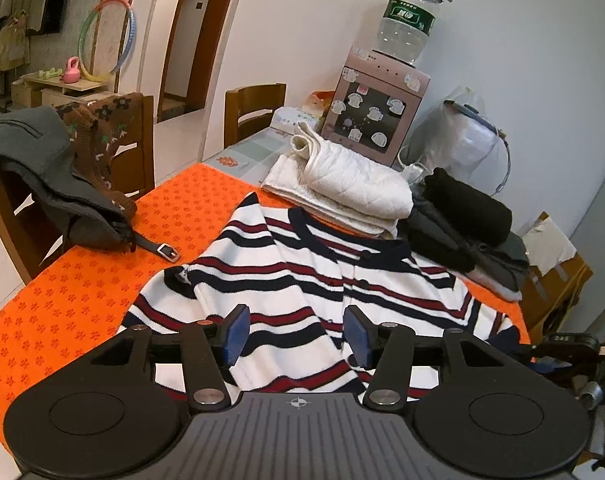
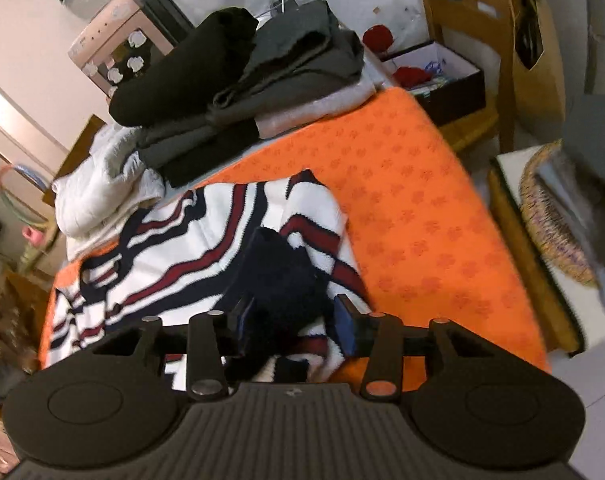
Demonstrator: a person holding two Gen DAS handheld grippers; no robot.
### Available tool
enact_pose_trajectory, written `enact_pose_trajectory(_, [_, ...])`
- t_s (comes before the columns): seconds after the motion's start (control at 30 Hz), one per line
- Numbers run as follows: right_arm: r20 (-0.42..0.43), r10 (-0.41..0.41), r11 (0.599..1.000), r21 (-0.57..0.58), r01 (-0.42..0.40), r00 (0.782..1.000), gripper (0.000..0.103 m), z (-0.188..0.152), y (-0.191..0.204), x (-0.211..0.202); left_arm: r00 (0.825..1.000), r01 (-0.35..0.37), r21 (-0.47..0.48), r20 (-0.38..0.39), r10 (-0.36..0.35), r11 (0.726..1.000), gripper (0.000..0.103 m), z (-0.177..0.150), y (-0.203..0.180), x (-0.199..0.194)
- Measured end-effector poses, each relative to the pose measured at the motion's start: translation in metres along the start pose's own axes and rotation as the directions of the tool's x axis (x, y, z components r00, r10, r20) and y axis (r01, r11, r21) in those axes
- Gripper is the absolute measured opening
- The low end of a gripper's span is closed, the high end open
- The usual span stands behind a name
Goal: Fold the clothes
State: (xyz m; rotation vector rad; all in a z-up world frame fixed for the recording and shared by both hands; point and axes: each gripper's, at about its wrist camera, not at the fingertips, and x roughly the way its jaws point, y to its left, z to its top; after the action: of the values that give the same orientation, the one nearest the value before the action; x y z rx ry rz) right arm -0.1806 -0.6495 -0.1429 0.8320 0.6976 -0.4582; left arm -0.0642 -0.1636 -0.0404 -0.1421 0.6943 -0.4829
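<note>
From the left wrist, the striped cardigan [image 1: 322, 280] lies spread on the orange mat [image 1: 82, 292] that covers the worktop, collar away from the camera toward the folded white stack [image 1: 350, 184] and the dark folded pile [image 1: 462, 220], and its button line runs straight away from the tool. The left tool [image 1: 298, 334] hovers over the near hem with its blue pads standing well apart and nothing between them; the fabric sits just below and ahead. At the far left a grey garment with a buckled strap [image 1: 46, 168] drapes over a chair. From the right wrist, the picture is blurred, but the same cardigan sprawls to the left of centre, and its navy sleeve cuff [image 2: 278, 276] lies bunched right at the right tool [image 2: 296, 320], between its pads. These stand partly apart, and I cannot tell whether they press on the cuff, though they look clear of it. The sleeve's long axis runs away from this tool, up toward the shoulder, so the right hand is the nearer one for folding that sleeve inward across the body.
</note>
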Motion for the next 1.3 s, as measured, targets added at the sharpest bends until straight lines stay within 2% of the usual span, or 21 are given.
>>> enact_pose_trajectory(0.03, [0.005,0.009,1.0,0.001,-0.009,1.0,0.014,0.0,0.002,-0.001,1.0,0.0,-0.001,0.003,0.0,1.0,0.055,0.0,-0.001,-0.001])
enact_pose_trajectory(0.13, [0.061,0.039,0.997,-0.072,-0.035,0.997,0.012,-0.002,0.02,-0.015,1.0,0.001,-0.013,0.007,-0.001,1.0,0.055,0.002,-0.002,-0.001])
enact_pose_trajectory(0.23, [0.102,0.088,0.973,-0.222,-0.063,0.991,0.011,-0.01,0.052,-0.036,1.0,0.016,-0.031,-0.001,-0.016,0.999,0.055,0.005,-0.004,0.002])
enact_pose_trajectory(0.3, [0.113,0.136,0.938,-0.334,-0.091,0.984,0.011,-0.022,0.077,-0.05,0.999,0.047,-0.048,-0.023,-0.048,0.998,0.056,0.007,-0.006,0.007])
enact_pose_trajectory(0.37, [0.104,0.17,0.879,-0.465,-0.103,0.98,0.011,-0.037,0.104,-0.06,0.993,0.096,-0.079,-0.059,-0.1,0.992,0.057,0.01,-0.007,0.015])
enact_pose_trajectory(0.5, [0.063,0.211,0.747,-0.654,-0.119,0.975,0.011,-0.072,0.142,-0.072,0.96,0.212,-0.18,-0.145,-0.239,0.961,0.062,0.014,-0.012,0.036])
enact_pose_trajectory(0.7, [-0.001,0.24,0.647,-0.745,-0.161,0.971,0.011,-0.103,0.172,-0.078,0.896,0.304,-0.291,-0.236,-0.376,0.907,0.065,0.015,-0.033,0.077])
enact_pose_trajectory(0.83, [-0.017,0.25,0.618,-0.767,-0.173,0.968,0.011,-0.116,0.179,-0.084,0.858,0.323,-0.361,-0.28,-0.431,0.875,0.065,0.011,-0.049,0.102])
enact_pose_trajectory(1.0, [-0.038,0.264,0.59,-0.784,-0.193,0.964,0.011,-0.129,0.184,-0.088,0.836,0.317,-0.351,-0.336,-0.434,0.881,0.066,0.003,-0.067,0.117])
enact_pose_trajectory(1.07, [-0.046,0.273,0.578,-0.79,-0.202,0.961,0.011,-0.135,0.187,-0.091,0.838,0.305,-0.343,-0.346,-0.421,0.889,0.064,0.001,-0.069,0.119])
enact_pose_trajectory(1.1, [-0.051,0.278,0.571,-0.794,-0.208,0.959,0.011,-0.138,0.188,-0.092,0.84,0.299,-0.339,-0.35,-0.415,0.892,0.053,0.0,-0.07,0.12])
enact_pose_trajectory(1.13, [-0.057,0.284,0.564,-0.797,-0.215,0.957,0.011,-0.141,0.189,-0.093,0.847,0.293,-0.33,-0.346,-0.404,0.897,0.02,-0.001,-0.07,0.12])
enact_pose_trajectory(1.17, [-0.061,0.285,0.561,-0.798,-0.219,0.956,0.011,-0.143,0.19,-0.094,0.858,0.286,-0.316,-0.335,-0.389,0.904,0.007,-0.001,-0.069,0.118])
enact_pose_trajectory(1.3, [-0.1,0.301,0.565,-0.782,-0.261,0.949,0.014,-0.145,0.185,-0.094,0.929,0.247,-0.27,-0.209,-0.307,0.931,0.008,0.006,-0.059,0.093])
